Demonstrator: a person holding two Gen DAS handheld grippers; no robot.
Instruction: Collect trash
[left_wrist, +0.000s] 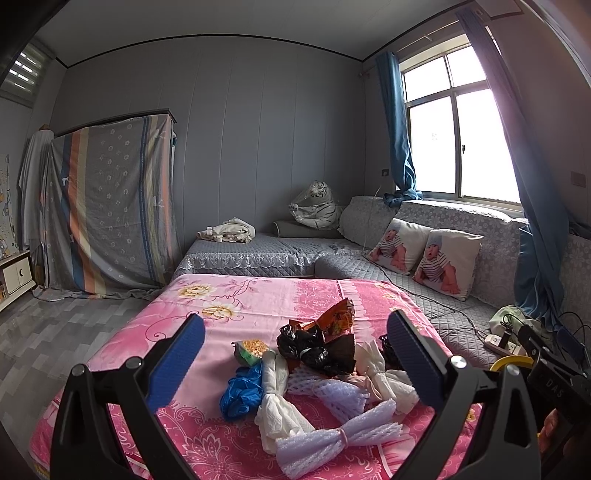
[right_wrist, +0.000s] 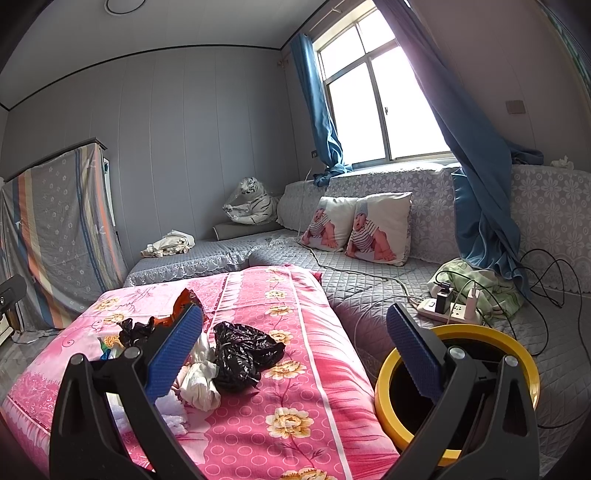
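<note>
Left gripper (left_wrist: 295, 354) spread wide, empty, above the heap of crumpled black plastic bag (left_wrist: 314, 349), white tissue and foam netting on the pink floral bedspread (left_wrist: 229, 295). Right gripper (right_wrist: 295, 343) likewise agape — yellow-rimmed round bin (right_wrist: 491, 334) just beside the bed. Collection barely begun; next, descend and pinch one piece.

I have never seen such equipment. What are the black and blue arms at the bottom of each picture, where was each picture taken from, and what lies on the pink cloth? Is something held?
There is no robot. A person holds two hand-held grippers, each with a camera looking forward along its fingers. One picture comes from the left gripper, the other from the right gripper. The blue pads are finger tips. Both are open and hold nothing.

On the pink flowered cloth lies trash: crumpled black plastic bags, an orange snack wrapper, a blue plastic glove, white paper wads and white foam netting. Beside it stands a yellow-rimmed round bin.
</note>
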